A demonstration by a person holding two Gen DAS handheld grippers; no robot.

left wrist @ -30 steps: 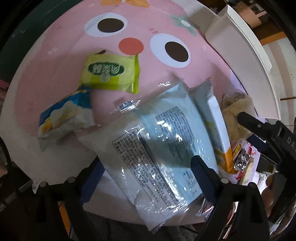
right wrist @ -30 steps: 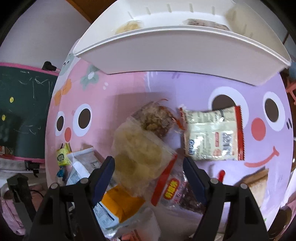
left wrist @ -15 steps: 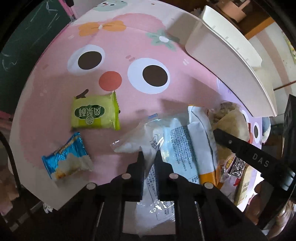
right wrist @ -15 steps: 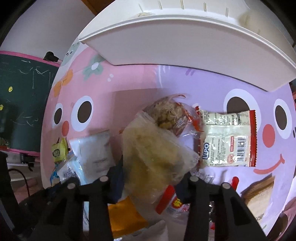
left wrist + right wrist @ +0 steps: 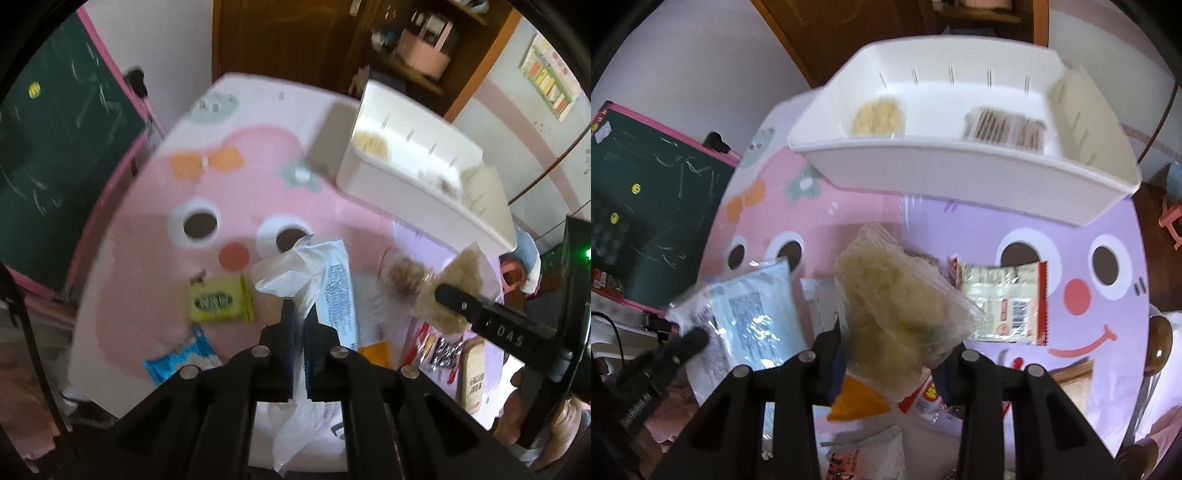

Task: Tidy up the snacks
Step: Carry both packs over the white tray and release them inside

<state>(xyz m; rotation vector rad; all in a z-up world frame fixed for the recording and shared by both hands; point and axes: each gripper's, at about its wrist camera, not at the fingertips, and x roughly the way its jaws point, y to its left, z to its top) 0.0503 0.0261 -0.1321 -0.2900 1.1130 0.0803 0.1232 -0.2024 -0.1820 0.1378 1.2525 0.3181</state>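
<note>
My left gripper (image 5: 300,314) is shut on a clear and pale blue snack packet (image 5: 334,284) and holds it above the table; the packet also shows in the right wrist view (image 5: 750,317). My right gripper (image 5: 892,350) is shut on a clear bag of yellowish snack (image 5: 897,302), lifted off the table; the bag also shows in the left wrist view (image 5: 458,291). A white basket (image 5: 960,173) stands at the back of the table with two snack packs inside; it also shows in the left wrist view (image 5: 406,192).
On the pink and purple cartoon mat lie a green packet (image 5: 218,301), a blue packet (image 5: 181,360), a red-edged packet (image 5: 1004,302) and several more snacks near the front edge (image 5: 857,402). A green chalkboard (image 5: 646,210) stands left of the table.
Both grippers have risen with their packets, lifting them off the table. The basket's inside has come into view. The left gripper shut on the packet about half a second ago.
</note>
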